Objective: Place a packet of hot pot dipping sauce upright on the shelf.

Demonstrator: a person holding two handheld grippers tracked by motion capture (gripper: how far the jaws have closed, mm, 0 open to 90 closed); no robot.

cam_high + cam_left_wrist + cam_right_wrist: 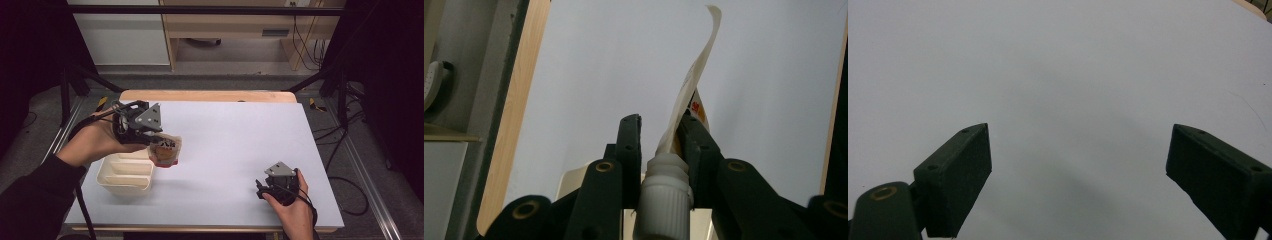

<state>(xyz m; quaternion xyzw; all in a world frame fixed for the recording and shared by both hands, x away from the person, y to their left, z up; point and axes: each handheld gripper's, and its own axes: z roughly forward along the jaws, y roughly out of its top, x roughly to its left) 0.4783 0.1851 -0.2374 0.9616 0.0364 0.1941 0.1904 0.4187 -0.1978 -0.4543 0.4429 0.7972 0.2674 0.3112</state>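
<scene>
A person's left hand holds my left gripper point(158, 142) over the table's left side, shut on a soft pouch point(165, 150) with red and brown print. In the left gripper view the pouch point(692, 80) rises edge-on between the black jaws, and its white ribbed screw cap point(664, 195) sits low between them. The pouch hangs just above the right end of a cream tray point(125, 175). My right gripper point(262, 191) rests at the front right in the other hand; its jaws point(1078, 165) stand wide open over bare table.
The pale grey tabletop point(235, 145) has a wooden back edge point(207, 95). The cream tray has ribbed dividers inside and sits near the front left corner. Black frame legs and cables lie on the floor around the table.
</scene>
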